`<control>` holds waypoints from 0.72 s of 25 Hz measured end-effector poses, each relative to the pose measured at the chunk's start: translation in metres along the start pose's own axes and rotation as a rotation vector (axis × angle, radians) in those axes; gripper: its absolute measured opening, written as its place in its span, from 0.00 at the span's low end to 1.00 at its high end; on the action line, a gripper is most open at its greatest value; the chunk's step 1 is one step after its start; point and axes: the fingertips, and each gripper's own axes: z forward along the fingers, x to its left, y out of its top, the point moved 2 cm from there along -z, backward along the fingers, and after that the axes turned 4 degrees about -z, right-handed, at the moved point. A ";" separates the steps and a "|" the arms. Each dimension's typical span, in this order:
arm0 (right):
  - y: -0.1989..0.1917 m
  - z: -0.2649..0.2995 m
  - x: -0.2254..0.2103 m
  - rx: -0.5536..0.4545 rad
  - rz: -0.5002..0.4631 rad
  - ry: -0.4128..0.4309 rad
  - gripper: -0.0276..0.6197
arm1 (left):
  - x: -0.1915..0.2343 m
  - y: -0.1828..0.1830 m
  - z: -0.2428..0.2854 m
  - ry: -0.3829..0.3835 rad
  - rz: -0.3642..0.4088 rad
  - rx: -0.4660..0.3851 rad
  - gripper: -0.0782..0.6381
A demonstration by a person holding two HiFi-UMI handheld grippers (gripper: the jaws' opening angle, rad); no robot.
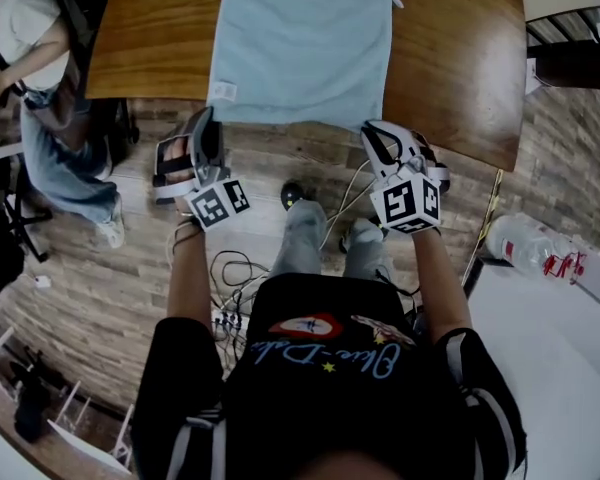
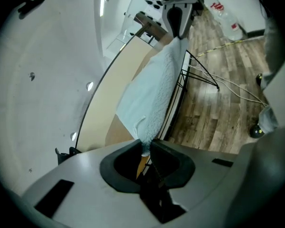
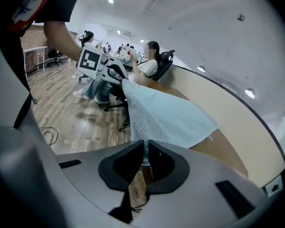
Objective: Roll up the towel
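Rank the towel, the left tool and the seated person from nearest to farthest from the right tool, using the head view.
1. Towel: on the table, its near right corner pinched in the right tool.
2. Left tool: to the left, at the towel's other near corner.
3. Seated person: far left, beyond the table's end.

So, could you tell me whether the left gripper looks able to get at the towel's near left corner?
Yes, apparently: the left gripper is already shut on that corner of the towel, which overhangs the table edge with nothing in the way.
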 end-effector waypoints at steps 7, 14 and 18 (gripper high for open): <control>0.007 -0.024 -0.018 -0.069 0.176 -0.010 0.08 | 0.016 0.011 -0.011 -0.101 -0.023 -0.045 0.18; 0.018 -0.032 -0.042 -0.145 0.361 0.056 0.07 | 0.029 0.016 -0.007 -0.243 0.003 -0.032 0.18; 0.019 -0.029 -0.051 -0.150 0.423 0.118 0.07 | 0.034 0.016 -0.001 -0.313 0.013 -0.018 0.18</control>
